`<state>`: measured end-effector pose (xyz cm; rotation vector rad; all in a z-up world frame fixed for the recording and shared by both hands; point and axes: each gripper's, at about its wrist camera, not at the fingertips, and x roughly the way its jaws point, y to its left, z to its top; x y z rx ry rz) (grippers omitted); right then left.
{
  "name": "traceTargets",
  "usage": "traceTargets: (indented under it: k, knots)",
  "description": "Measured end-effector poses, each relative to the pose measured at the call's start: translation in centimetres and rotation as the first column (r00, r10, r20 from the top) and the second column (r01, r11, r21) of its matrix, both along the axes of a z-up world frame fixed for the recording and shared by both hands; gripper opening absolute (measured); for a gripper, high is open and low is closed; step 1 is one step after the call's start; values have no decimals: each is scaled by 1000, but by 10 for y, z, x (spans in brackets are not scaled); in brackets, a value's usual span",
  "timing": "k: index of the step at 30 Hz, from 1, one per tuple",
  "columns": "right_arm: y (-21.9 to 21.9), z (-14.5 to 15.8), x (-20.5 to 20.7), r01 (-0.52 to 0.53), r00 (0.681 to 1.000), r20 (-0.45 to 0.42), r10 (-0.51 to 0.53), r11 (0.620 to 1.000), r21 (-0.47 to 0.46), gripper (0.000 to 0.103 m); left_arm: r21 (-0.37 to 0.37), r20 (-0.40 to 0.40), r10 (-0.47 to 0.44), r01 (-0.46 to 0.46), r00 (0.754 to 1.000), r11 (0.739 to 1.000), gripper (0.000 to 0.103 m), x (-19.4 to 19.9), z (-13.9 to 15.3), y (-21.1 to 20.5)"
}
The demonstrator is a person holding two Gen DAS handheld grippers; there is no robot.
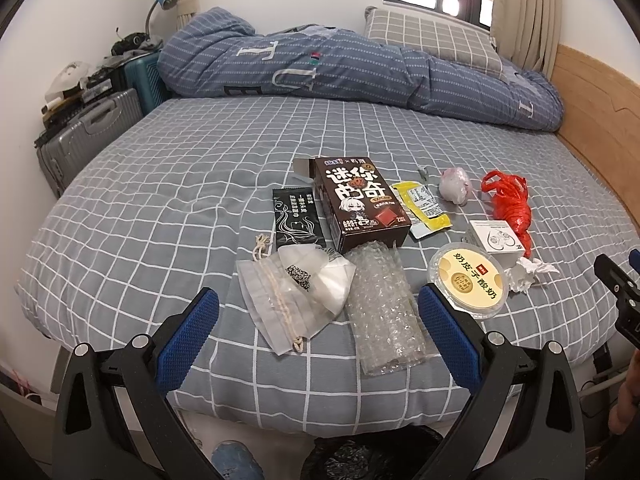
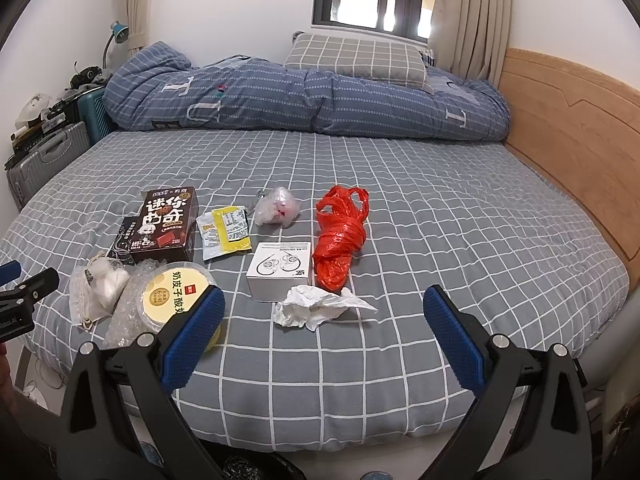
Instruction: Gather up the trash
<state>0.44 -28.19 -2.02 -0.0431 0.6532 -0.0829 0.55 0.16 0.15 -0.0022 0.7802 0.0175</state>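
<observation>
Trash lies spread on the grey checked bed (image 1: 160, 200). In the left wrist view my left gripper (image 1: 318, 300) is open above a bubble wrap roll (image 1: 384, 312) and a white drawstring pouch (image 1: 296, 292). Behind them sit a brown cookie box (image 1: 360, 204), a black sachet (image 1: 294, 216), a yellow packet (image 1: 424, 208) and a round yogurt cup (image 1: 468, 280). In the right wrist view my right gripper (image 2: 324, 300) is open near a crumpled tissue (image 2: 316, 304), a white earphone box (image 2: 280, 268), a red plastic bag (image 2: 340, 240) and a clear plastic wad (image 2: 278, 206).
A rolled blue duvet (image 2: 300, 100) and a checked pillow (image 2: 356, 58) lie at the far side. The wooden headboard (image 2: 572, 128) runs along the right. Suitcases (image 1: 84, 140) stand left of the bed. A black-lined bin (image 1: 360, 460) sits below the near edge.
</observation>
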Motion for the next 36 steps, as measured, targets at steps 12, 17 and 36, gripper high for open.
traceTargets:
  k: [12, 17, 36]
  knots:
    - [-2, 1, 0, 5, 1000, 1, -5, 1000, 1, 96, 6, -6, -2, 2, 1000, 1000, 97, 1, -1, -3]
    - [-3, 1, 1, 7, 1000, 1, -7, 1000, 1, 96, 9, -9, -2, 2, 1000, 1000, 97, 1, -1, -3]
    - [67, -20, 25, -189, 981, -36, 188, 982, -18, 96, 39, -114, 52, -48, 992, 998, 97, 53, -47, 30]
